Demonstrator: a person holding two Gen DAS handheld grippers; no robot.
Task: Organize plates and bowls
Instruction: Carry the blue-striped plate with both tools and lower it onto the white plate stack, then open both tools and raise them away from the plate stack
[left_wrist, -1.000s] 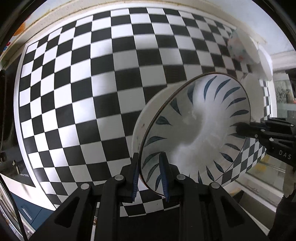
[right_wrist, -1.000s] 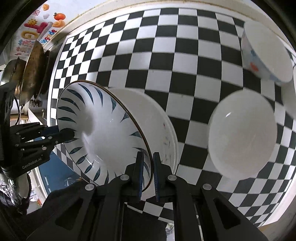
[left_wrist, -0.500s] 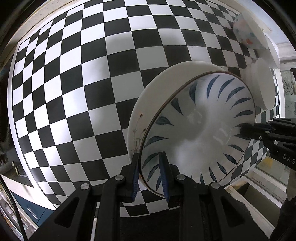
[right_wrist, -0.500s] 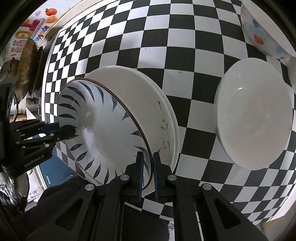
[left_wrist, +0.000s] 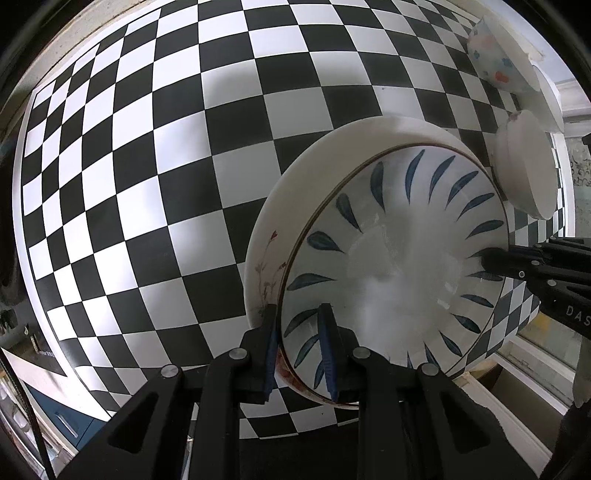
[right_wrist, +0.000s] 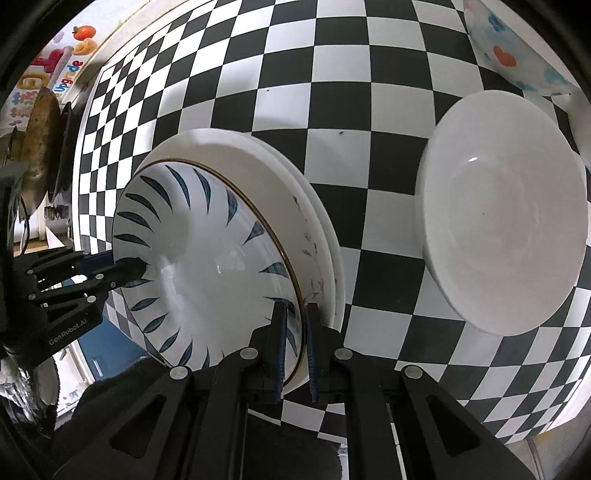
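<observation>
Left gripper (left_wrist: 297, 354) and right gripper (right_wrist: 294, 350) each clamp opposite rims of the blue-leaf bowl (left_wrist: 391, 266), nested in white dishes on the checkered table (left_wrist: 147, 147); only the right view shows hanging pans (right_wrist: 40, 147)

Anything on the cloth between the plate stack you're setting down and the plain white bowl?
Nothing: in the right wrist view only bare checkered cloth separates the white plates under the blue-leaf plate from the plain white bowl.
</observation>
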